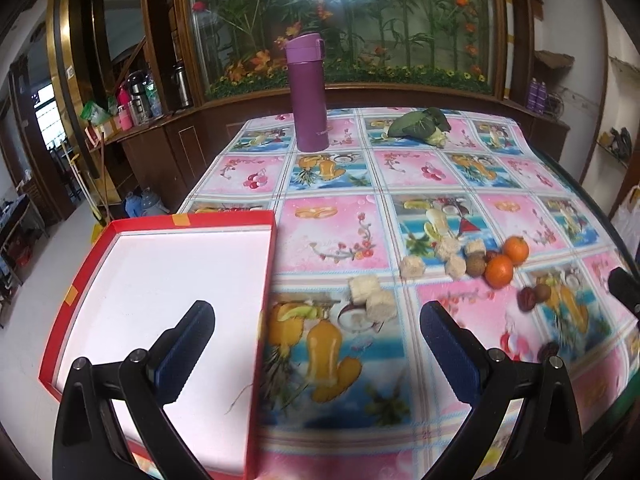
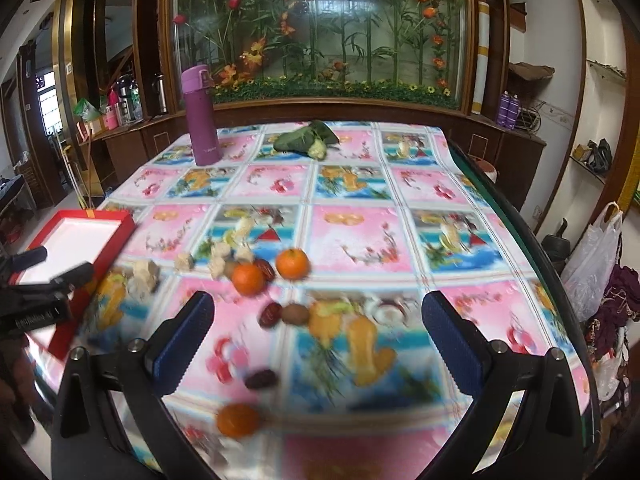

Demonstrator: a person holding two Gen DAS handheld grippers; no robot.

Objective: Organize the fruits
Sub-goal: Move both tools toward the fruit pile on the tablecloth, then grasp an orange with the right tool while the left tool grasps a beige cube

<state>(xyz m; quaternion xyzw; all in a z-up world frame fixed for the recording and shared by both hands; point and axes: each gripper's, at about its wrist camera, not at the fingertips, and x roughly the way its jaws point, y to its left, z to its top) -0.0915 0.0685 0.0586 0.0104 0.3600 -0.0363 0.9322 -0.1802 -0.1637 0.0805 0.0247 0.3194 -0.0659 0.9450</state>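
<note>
Three oranges [image 2: 292,263] lie scattered mid-table among red dates [image 2: 270,315], walnuts [image 2: 295,313] and pale cubes [image 1: 454,268] on the fruit-print tablecloth [image 2: 360,240]; red tray [image 1: 160,280] sits at the left edge, purple flask [image 1: 307,92] and greens [image 1: 420,124] beyond; left gripper [image 1: 316,344] hovers with jaws spread over the tray's rim, right gripper [image 2: 318,332] gapes wide above the dates, holding nothing.

Behind the desk [image 2: 360,240], with its glossy fruit-print cloth, a big glass panel [image 2: 320,28] in dark wood holds fake bamboo and flowers and catches glare from the room light. A wooden counter [image 1: 136,136] to the left carries flasks and jars. Daylight comes through a doorway [image 1: 46,116] far left. White walls and shelves [image 2: 600,68] stand right, over a pale floor [image 1: 48,256].
</note>
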